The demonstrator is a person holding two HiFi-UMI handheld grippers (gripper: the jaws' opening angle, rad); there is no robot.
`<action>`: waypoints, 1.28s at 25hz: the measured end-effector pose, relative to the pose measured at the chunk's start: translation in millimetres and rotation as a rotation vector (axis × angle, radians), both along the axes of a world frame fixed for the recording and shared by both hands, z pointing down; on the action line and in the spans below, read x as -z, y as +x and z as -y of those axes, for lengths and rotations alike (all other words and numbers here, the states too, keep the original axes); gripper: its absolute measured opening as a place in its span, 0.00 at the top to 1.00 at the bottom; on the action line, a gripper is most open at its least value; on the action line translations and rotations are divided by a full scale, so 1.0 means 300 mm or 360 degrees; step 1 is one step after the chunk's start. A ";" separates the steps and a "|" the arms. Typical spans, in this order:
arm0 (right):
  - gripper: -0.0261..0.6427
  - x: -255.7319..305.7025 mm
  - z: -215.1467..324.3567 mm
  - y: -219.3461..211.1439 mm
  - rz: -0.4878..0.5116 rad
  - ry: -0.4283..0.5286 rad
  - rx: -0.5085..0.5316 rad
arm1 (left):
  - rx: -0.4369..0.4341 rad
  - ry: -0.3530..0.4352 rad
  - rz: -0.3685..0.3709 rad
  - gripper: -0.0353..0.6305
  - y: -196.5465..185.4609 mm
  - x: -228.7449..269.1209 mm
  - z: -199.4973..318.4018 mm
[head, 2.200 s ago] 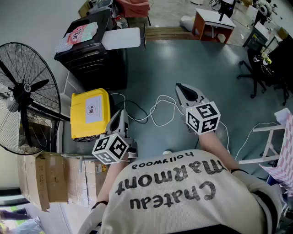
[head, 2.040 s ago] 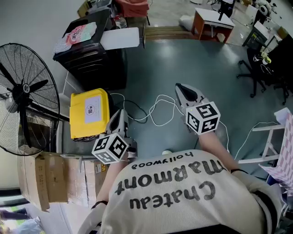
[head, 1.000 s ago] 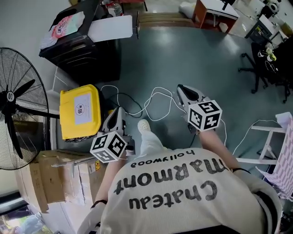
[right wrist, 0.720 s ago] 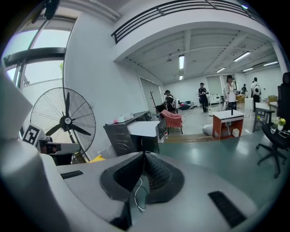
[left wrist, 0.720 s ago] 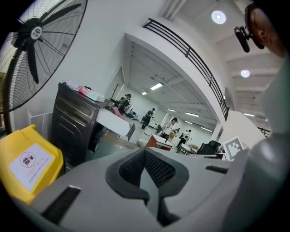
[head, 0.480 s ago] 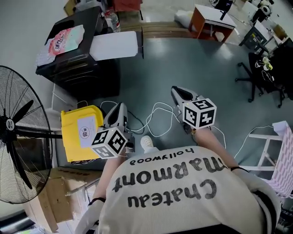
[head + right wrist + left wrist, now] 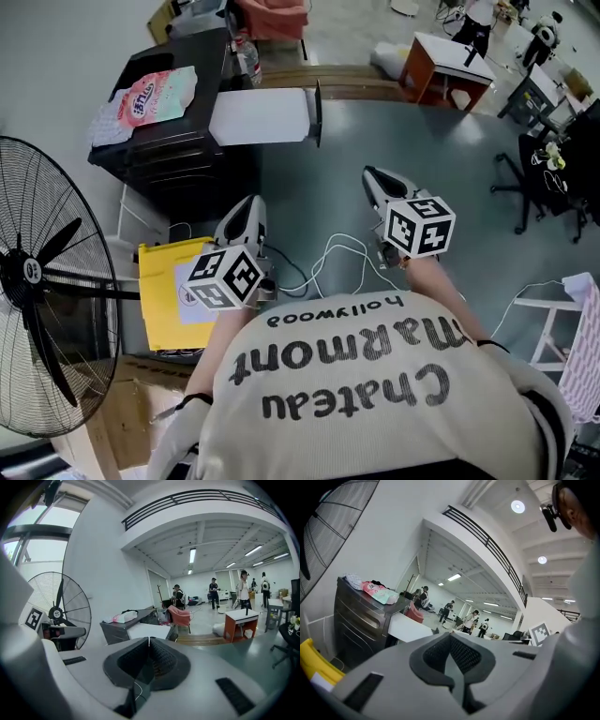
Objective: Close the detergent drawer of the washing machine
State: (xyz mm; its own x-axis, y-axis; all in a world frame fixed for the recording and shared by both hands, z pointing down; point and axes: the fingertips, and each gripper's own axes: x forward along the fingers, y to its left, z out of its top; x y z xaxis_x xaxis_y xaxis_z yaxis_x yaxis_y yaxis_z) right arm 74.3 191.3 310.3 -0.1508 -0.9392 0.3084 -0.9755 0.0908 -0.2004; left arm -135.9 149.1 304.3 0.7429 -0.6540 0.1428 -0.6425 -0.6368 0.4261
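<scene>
Step in hand: approach only. Neither gripper is at any appliance, and I judge that the closing has not begun.
Left gripper (image 7: 246, 208): lower left of centre in the head view, held over the floor (image 7: 403, 131) and pointing up-frame. In its own view (image 7: 451, 637) the jaws are pressed together at the tips with nothing between them.
Right gripper (image 7: 375, 180): right of centre in the head view, level with the left one. In its own view (image 7: 149, 640) the jaws meet at the tips and hold nothing.
Detergent drawer: not found in any view.
Washing machine: not identified with certainty. The white-topped unit (image 7: 261, 116) in the upper middle of the head view may be it, but from this angle I cannot tell.
Drawer relative to fingers: if the white-topped unit is the machine, it lies up-frame and well apart from both pairs of fingertips, with bare floor between.
Dark cabinet (image 7: 178, 141): upper left, just beside the white-topped unit, with a pink and white packet (image 7: 145, 94) lying on top.
Yellow box (image 7: 164, 295): left of the left gripper, on the floor.
Fan (image 7: 42, 291): far left edge, standing upright.
White cable (image 7: 328, 258): looped on the floor between the two grippers.
Next move, as judged: go up to the machine, find the open drawer front, set one gripper's joined tips squarely against it and push straight in.
Risk, as judged: the cable underfoot on the way.
</scene>
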 end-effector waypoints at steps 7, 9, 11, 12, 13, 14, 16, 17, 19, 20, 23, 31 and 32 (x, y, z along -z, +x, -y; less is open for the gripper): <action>0.92 -0.093 0.097 -0.056 0.0067 -0.0079 0.0035 | 0.0016 -0.0049 0.0028 0.94 -0.029 -0.051 0.065; 0.92 -0.142 0.111 -0.068 0.0083 -0.0142 0.0044 | 0.0024 -0.0088 0.0035 0.94 -0.033 -0.080 0.076; 0.92 -0.181 0.120 -0.070 0.0118 -0.0184 0.0047 | 0.0032 -0.0124 0.0047 0.93 -0.034 -0.112 0.082; 0.92 -0.192 0.128 -0.066 0.0140 -0.0189 0.0048 | 0.0037 -0.0138 0.0054 0.94 -0.031 -0.126 0.090; 0.92 -0.197 0.141 -0.060 0.0166 -0.0186 0.0048 | 0.0042 -0.0149 0.0061 0.94 -0.027 -0.136 0.101; 0.92 -0.199 0.157 -0.052 0.0194 -0.0180 0.0044 | 0.0046 -0.0158 0.0068 0.93 -0.020 -0.144 0.115; 0.92 -0.206 0.191 -0.032 0.0249 -0.0177 0.0032 | 0.0046 -0.0169 0.0079 0.93 -0.004 -0.153 0.143; 0.92 -0.213 0.209 -0.019 0.0265 -0.0183 0.0025 | 0.0045 -0.0170 0.0082 0.94 0.005 -0.157 0.159; 0.92 -0.227 0.256 0.014 0.0275 -0.0196 0.0013 | 0.0050 -0.0167 0.0082 0.94 0.027 -0.162 0.205; 0.92 -0.233 0.285 0.032 0.0276 -0.0199 0.0010 | 0.0058 -0.0160 0.0081 0.93 0.037 -0.161 0.236; 0.92 -0.247 0.387 0.084 0.0284 -0.0202 0.0015 | 0.0094 -0.0133 0.0076 0.93 0.069 -0.149 0.337; 0.92 -0.168 0.685 0.242 0.0362 -0.0147 0.0122 | 0.0191 -0.0117 0.0056 0.94 0.218 -0.096 0.580; 0.92 -0.158 0.721 0.264 0.0371 -0.0135 0.0140 | 0.0202 -0.0110 0.0060 0.94 0.239 -0.087 0.605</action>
State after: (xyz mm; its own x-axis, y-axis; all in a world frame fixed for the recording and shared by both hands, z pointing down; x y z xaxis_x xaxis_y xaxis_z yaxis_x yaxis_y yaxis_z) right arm 153.5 -25.1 357.8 -0.3068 -0.8917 0.3328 -0.8913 0.1465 -0.4292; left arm -64.1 -32.5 330.5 0.6482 -0.7299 0.2170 -0.7323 -0.5194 0.4405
